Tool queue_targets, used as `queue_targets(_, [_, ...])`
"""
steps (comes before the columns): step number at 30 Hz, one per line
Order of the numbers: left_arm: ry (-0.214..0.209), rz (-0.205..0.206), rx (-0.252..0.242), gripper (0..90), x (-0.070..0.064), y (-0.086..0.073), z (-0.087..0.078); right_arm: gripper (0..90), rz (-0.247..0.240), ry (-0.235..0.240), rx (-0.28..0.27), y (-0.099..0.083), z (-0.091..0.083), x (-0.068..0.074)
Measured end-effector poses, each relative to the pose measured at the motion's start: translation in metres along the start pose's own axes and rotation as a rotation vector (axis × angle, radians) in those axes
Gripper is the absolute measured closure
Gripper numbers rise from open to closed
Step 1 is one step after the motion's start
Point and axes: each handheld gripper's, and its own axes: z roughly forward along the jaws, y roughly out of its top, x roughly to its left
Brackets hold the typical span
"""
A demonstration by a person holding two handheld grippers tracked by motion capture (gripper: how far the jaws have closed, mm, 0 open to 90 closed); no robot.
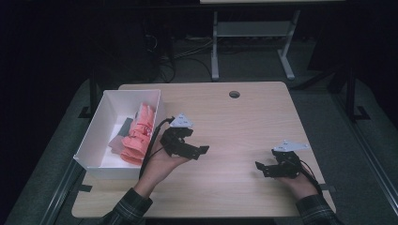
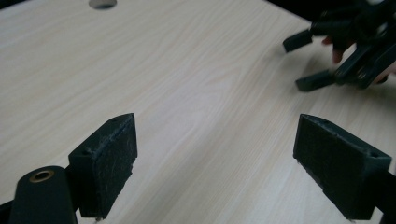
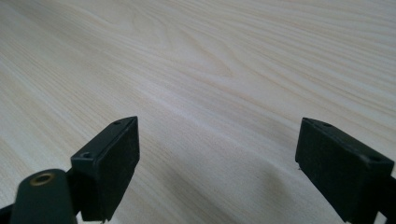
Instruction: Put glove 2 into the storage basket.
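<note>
We see both grippers over the bare table [image 1: 244,122], each with jaws spread wide and nothing between them. The left gripper [image 1: 199,152] hangs just right of the white box [image 1: 94,136]; the right gripper [image 1: 263,169] sits well apart, near the table's right front. Pink gloves [image 1: 138,133] lie bunched inside the box, against its right wall.

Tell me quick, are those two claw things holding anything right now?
Left gripper: open, holding nothing, over the bare table beside the white box.
Right gripper: open, holding nothing, over bare table.
</note>
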Motion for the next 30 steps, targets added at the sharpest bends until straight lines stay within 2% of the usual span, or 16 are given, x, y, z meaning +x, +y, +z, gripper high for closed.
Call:
queue_targets(6, [0.009,0.018,0.06,13.0,0.0,-0.027,0.023,13.3,0.001,-0.002,0.003,0.0,0.0,0.001])
queue_targets(10, [0.003,0.021,0.091,13.0,0.002,-0.041,0.032,13.3,0.001,-0.001,0.004,0.0,0.0,0.001])
queue_targets(16, [0.019,0.064,0.096,13.0,0.003,-0.059,0.045,13.3,0.003,0.0,0.006,0.0,0.001,0.001])
queue_targets(20, [0.0,0.076,0.081,13.0,0.005,-0.067,0.051,13.2,0.007,0.001,0.007,-0.001,0.001,0.001])
queue_targets(23, [0.008,0.109,0.085,12.9,0.006,-0.072,0.056,13.3,0.005,0.002,0.009,-0.001,0.001,0.001])
queue_targets(26, [0.011,0.106,0.098,13.0,0.008,-0.075,0.06,13.2,0.009,0.003,0.014,-0.001,0.002,0.002])
queue_targets(30, [0.002,0.078,0.116,12.9,0.012,-0.08,0.065,13.2,0.007,0.006,0.016,-0.002,0.002,0.002])
